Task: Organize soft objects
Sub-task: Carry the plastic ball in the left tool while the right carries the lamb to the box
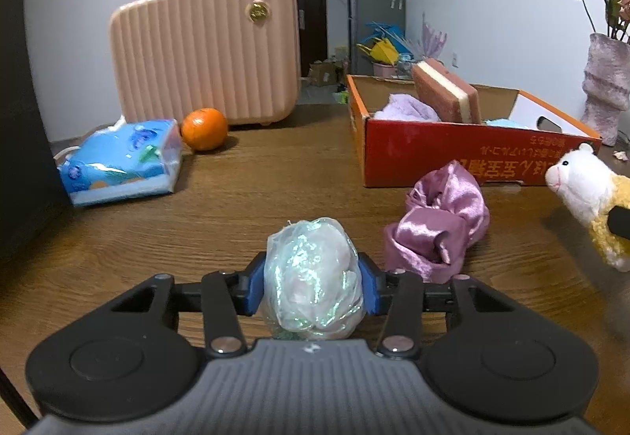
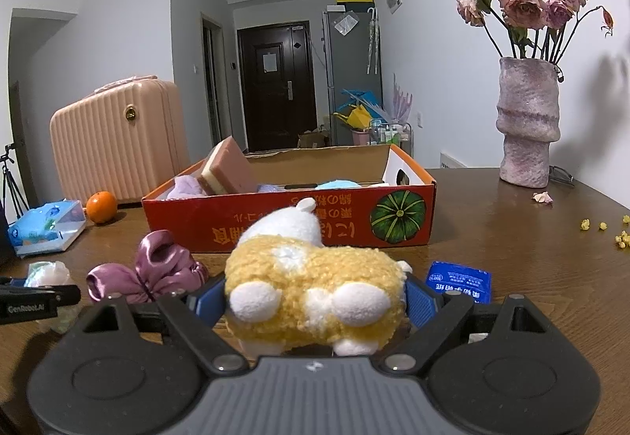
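Note:
My left gripper (image 1: 314, 291) has its blue pads pressed on both sides of a crumpled iridescent plastic ball (image 1: 311, 269), low over the wooden table. My right gripper (image 2: 315, 301) is shut on a yellow and white plush toy (image 2: 311, 289), seen from behind; the left wrist view shows the plush toy (image 1: 590, 195) at the right edge. A purple satin cloth (image 1: 437, 226) lies bunched between the two grippers, in front of the red cardboard box (image 1: 433, 151). The box holds a pink sponge (image 1: 445, 92) standing on edge and a lilac towel (image 1: 409, 108).
A blue tissue pack (image 1: 122, 163), an orange (image 1: 204, 128) and a pink suitcase (image 1: 204, 49) stand at the far left. At the right, a vase (image 2: 527, 120) of dried roses stands by the wall. A blue packet (image 2: 460, 279) lies beside the plush.

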`<action>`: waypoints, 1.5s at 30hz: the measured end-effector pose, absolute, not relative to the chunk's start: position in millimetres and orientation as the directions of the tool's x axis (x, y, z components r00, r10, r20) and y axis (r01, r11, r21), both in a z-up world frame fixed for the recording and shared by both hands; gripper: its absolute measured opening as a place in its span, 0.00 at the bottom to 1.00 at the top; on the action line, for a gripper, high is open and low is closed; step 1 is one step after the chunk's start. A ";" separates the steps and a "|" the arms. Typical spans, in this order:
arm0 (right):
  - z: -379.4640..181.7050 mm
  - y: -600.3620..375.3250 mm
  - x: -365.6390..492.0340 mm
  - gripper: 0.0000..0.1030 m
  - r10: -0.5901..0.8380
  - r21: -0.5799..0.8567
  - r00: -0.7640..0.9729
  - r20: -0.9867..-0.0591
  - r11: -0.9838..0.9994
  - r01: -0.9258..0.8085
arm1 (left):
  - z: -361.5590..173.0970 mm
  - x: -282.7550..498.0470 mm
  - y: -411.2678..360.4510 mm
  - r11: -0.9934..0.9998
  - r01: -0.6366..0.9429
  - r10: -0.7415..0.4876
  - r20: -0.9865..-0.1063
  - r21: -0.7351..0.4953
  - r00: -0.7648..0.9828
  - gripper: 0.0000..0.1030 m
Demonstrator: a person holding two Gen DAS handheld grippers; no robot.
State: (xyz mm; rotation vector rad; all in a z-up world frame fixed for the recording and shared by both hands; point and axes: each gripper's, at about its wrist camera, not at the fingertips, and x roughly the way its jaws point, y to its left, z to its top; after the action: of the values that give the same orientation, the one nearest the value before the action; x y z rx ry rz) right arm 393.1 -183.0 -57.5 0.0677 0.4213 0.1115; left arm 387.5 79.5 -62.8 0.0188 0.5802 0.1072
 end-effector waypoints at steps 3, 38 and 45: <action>-56.1 -183.8 392.1 0.86 0.126 0.094 0.910 -0.396 0.991 -0.097 | -58.2 381.8 79.8 0.992 -0.114 0.128 -0.519 0.058 0.845 0.46; -29.3 -199.2 364.4 0.87 0.177 0.132 0.960 -0.218 0.980 -0.151 | -23.8 347.1 11.7 0.990 -0.126 0.092 -0.372 -0.069 0.924 0.45; -29.5 -209.2 366.3 0.87 0.168 0.130 0.967 -0.194 0.981 -0.144 | -21.7 352.1 -8.2 0.992 -0.106 0.071 -0.370 -0.075 0.926 0.44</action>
State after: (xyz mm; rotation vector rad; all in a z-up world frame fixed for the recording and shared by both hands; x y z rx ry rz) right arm 366.3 -209.2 -29.5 0.1159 0.2057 0.1582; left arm 352.1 -8.2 -21.7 -0.0939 0.3757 0.0913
